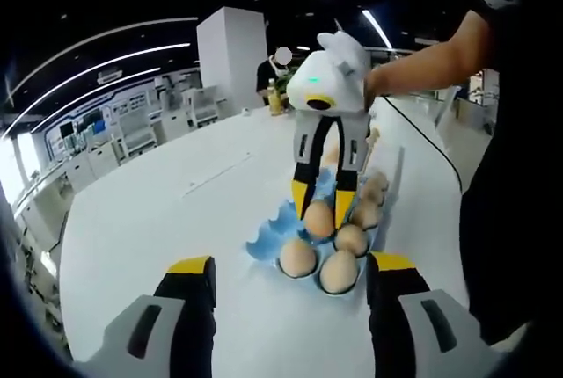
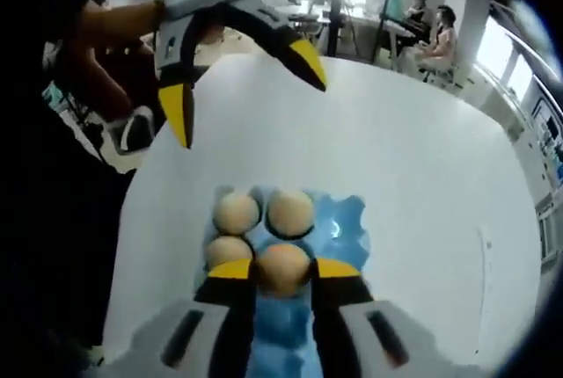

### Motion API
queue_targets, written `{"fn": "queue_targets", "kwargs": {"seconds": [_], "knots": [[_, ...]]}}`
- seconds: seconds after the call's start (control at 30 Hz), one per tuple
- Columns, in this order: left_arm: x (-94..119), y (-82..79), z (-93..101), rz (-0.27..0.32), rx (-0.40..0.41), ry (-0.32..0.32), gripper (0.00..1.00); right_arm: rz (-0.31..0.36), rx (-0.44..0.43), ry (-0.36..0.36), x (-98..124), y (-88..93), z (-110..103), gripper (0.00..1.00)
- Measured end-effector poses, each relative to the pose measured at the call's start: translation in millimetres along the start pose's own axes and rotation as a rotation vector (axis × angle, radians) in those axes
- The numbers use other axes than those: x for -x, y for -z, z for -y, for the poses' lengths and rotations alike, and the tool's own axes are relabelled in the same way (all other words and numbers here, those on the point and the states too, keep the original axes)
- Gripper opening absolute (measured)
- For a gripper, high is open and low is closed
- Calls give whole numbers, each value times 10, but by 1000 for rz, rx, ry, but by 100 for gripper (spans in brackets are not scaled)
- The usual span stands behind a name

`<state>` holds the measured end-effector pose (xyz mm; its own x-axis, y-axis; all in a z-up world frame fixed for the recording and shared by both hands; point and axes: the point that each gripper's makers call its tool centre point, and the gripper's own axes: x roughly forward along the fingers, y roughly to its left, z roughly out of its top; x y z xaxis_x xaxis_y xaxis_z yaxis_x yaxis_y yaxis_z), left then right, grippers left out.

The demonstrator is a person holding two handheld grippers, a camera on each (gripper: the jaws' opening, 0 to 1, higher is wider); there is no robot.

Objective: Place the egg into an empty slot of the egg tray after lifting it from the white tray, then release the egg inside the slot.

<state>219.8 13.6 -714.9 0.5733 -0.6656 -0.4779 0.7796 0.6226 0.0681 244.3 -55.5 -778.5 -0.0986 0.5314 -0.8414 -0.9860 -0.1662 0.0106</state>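
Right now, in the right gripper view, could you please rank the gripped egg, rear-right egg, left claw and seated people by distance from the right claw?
1. Gripped egg, in the right claw.
2. Rear-right egg, just beyond.
3. Left claw, above.
4. Seated people, background.

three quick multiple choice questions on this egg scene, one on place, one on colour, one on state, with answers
1. Where is the egg held by the right claw?
A. over the blue egg tray
B. on the bare table
C. on a shelf

2. What colour are the claw tips?
A. red
B. yellow
C. green

3. How does the left claw stand?
A. shut on an egg
B. shut on the tray
C. open, holding nothing

Answers: 1 A, the egg sits between the jaws just above the tray's cups. 2 B, both claws end in yellow tips. 3 C, its jaws are spread wide above the table.
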Motion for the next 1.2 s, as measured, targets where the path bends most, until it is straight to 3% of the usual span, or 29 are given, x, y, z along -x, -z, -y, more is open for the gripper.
{"fn": "queue_targets", "kwargs": {"seconds": [0.33,0.67,0.87,1.2], "knots": [[4,-12,-6,-4,-1,2,70,-25,0,-11,-123,64,14,24],[9,-28,-18,1,1,5,69,-8,-23,-32,-109,69,25,24],[16,-59,-36,6,-6,0,69,22,-24,-57,-119,114,-10,26],[24,-83,-44,5,-8,-2,69,81,-29,-16,0,101,74,31]]}}
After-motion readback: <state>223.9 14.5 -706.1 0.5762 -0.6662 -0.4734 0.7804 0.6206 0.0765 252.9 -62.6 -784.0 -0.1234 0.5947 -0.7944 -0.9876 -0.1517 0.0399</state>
